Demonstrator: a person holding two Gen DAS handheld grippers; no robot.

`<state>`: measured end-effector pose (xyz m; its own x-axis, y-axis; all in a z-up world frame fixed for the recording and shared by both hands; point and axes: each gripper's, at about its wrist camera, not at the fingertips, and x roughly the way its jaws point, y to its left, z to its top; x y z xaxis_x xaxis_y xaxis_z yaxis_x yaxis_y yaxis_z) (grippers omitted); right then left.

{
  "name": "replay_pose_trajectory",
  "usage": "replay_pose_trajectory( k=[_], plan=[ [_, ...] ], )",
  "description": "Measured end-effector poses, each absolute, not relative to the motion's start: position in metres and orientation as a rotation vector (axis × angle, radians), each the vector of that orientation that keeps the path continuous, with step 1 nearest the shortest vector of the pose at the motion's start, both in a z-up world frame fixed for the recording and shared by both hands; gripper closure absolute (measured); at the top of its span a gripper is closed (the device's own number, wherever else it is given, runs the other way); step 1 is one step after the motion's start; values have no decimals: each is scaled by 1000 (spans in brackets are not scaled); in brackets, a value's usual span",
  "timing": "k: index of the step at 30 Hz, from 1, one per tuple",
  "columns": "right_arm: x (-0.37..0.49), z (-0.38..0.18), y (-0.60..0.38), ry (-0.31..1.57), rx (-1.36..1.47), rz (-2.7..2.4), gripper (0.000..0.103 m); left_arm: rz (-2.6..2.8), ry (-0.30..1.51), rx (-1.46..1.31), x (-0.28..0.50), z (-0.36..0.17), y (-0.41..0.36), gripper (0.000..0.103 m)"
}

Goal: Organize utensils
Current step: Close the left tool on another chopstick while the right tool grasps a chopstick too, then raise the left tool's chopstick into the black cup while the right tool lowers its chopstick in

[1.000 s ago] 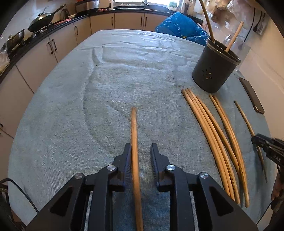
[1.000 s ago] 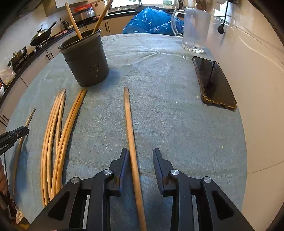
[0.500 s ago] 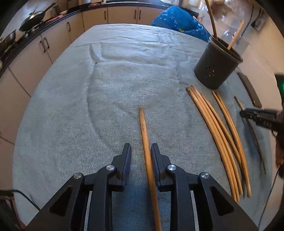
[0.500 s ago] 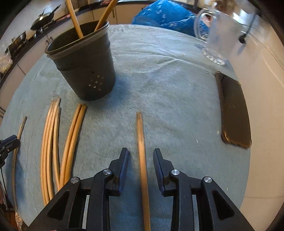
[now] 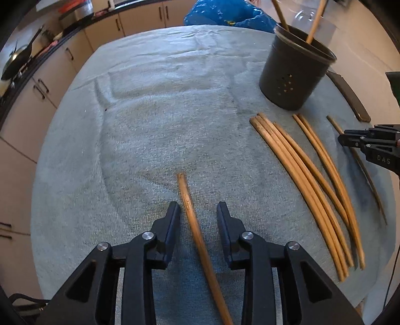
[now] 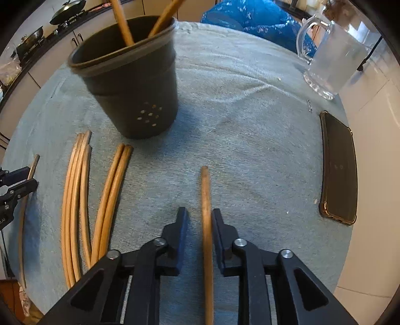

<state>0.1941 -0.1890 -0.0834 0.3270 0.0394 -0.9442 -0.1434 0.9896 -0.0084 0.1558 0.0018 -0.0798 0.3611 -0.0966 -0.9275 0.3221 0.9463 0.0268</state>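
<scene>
A dark grey utensil holder [image 5: 295, 72] [image 6: 132, 82] stands on the towel-covered table with two wooden sticks in it. Several long wooden sticks [image 5: 307, 180] [image 6: 82, 197] lie in front of it. My left gripper [image 5: 198, 212] is open, with one wooden stick [image 5: 192, 220] lying between its jaws. My right gripper [image 6: 199, 217] is open, with another wooden stick [image 6: 206, 207] between its jaws, close against the right finger. The right gripper also shows at the right edge of the left wrist view [image 5: 370, 147].
A phone in a brown case [image 6: 337, 167] lies at the right of the table. A glass jug [image 6: 335, 55] stands behind it. A blue bag [image 5: 225, 12] sits at the far edge. Kitchen cabinets [image 5: 50, 75] run along the left.
Both grippers have moved forward toward the holder, which now looks larger and closer. Less of each stick reaches past the fingertips. The left jaws look a little wider.
</scene>
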Motion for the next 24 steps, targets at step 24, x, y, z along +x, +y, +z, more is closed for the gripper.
replay_pose_trajectory(
  k=[24],
  plan=[
    [93,-37,-174,945,118,175,96,-285,878,55,76,3,47,97]
  ],
)
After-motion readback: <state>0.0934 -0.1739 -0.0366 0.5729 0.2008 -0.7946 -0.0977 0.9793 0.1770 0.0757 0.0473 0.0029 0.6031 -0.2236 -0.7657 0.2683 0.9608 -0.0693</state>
